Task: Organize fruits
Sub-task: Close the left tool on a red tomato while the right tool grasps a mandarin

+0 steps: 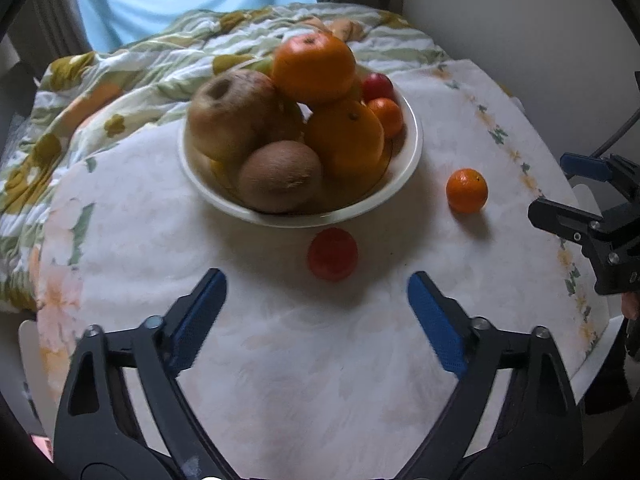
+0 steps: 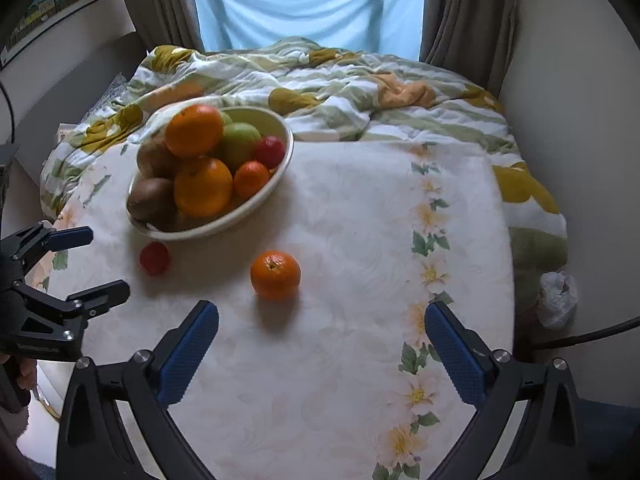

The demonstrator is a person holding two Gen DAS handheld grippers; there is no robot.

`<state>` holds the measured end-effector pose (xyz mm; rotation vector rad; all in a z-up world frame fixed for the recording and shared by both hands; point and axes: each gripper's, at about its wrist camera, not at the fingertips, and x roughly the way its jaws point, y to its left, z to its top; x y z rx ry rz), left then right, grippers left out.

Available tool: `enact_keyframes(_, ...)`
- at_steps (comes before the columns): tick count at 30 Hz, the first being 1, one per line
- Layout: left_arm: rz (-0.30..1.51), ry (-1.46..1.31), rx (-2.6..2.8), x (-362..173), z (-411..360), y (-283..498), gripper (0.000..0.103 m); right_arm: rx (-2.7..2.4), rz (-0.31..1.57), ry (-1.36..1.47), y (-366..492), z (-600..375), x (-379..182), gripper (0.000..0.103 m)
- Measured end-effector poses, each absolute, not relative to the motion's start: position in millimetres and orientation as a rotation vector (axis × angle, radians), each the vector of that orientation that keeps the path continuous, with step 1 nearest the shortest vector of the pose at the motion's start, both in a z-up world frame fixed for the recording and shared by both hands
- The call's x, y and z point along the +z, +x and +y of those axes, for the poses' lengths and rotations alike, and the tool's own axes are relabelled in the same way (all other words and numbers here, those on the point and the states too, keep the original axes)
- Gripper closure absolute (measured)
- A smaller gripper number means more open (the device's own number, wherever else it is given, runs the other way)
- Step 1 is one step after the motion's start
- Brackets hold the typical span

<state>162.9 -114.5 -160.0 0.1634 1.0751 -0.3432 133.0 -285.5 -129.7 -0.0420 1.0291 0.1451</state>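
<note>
Two loose fruits on the floral tablecloth [image 2: 340, 208], red tomato [image 1: 332, 254] just before the heaped white bowl [image 1: 412, 152], mandarin [image 2: 275, 275] apart to its right; left gripper [image 1: 316, 312] and right gripper [image 2: 320, 344] both spread wide, holding nothing.

Counted on the tablecloth [image 2: 340, 208]: one white bowl [image 1: 412, 148], two loose fruits outside it, namely one small orange mandarin [image 2: 275, 275] and one small red fruit [image 2: 154, 258]. Heaped inside the bowl: two large oranges [image 1: 314, 68], one small mandarin [image 1: 386, 117], one small red fruit [image 1: 377, 86], one brown kiwi [image 1: 280, 176], one brownish apple-like fruit [image 1: 234, 114], at least one green apple [image 2: 239, 144]. Two grippers, each with two blue-padded fingers
</note>
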Motion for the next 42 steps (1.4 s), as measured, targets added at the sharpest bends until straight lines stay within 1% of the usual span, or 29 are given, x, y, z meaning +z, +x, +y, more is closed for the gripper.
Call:
enact_keyframes(1, 1.082, 0.166, -0.347, -163.6, -117.6, 166.2, 0.016, 0.149, 1.033, -0.039, 134.2, -286.1, -132.1, 0.0)
enact_keyframes(5, 1.096, 0.174, -0.349, -172.8, -125.2, 174.7, 0.025, 0.164, 1.051, -0.035, 139.0, -287.1, -141.3, 0.0)
enact_keyframes(7, 1.108, 0.175, -0.35, -176.5, -128.3, 179.0, 0.035, 0.173, 1.059, -0.037, 140.9, -287.4, -146.2, 0.0)
enact_keyframes(9, 1.115, 0.174, -0.348, -179.8, -130.3, 180.5, 0.037, 0.18, 1.065, -0.036, 142.2, -287.0, -149.8, 0.0)
enact_keyframes(11, 1.123, 0.175, -0.346, -183.2, -131.4, 181.0, 0.043, 0.186, 1.069, -0.034, 143.3, -286.7, -152.0, 0.001)
enact_keyframes(12, 1.128, 0.177, -0.345, -185.2, -131.9, 181.0, 0.05, 0.189, 1.07, -0.033, 144.1, -286.6, -152.9, 0.001)
enact_keyframes(15, 1.129, 0.19, -0.341, -187.3, -133.8, 181.3, 0.055, 0.198, 1.075, -0.032, 147.3, -285.2, -155.8, 0.002)
enact_keyframes(16, 1.127, 0.196, -0.341, -187.1, -134.2, 181.2, 0.06, 0.2, 1.076, -0.033, 147.8, -284.7, -156.3, 0.003)
enact_keyframes(18, 1.125, 0.202, -0.341, -186.4, -133.5, 181.6, 0.064, 0.205, 1.078, -0.036, 148.9, -283.2, -157.2, 0.005)
enact_keyframes(22, 1.125, 0.194, -0.338, -185.5, -130.1, 182.1, 0.065, 0.217, 1.087, -0.045, 151.7, -279.7, -159.6, 0.014)
enact_keyframes(27, 1.124, 0.19, -0.33, -186.2, -124.6, 178.4, 0.066, 0.231, 1.091, -0.059, 156.2, -273.3, -162.8, 0.019)
enact_keyframes(29, 1.122, 0.191, -0.327, -186.1, -121.2, 176.7, 0.066, 0.241, 1.097, -0.063, 158.8, -270.1, -164.8, 0.028)
enact_keyframes(33, 1.122, 0.19, -0.321, -186.0, -116.2, 174.9, 0.066, 0.253, 1.096, -0.074, 164.1, -263.2, -166.8, 0.031)
enact_keyframes(36, 1.122, 0.184, -0.314, -185.9, -111.6, 173.4, 0.066, 0.263, 1.093, -0.087, 168.3, -257.2, -167.9, 0.036)
enact_keyframes(42, 1.119, 0.174, -0.302, -183.9, -103.7, 171.0, 0.066, 0.268, 1.093, -0.113, 176.1, -249.9, -171.4, 0.049)
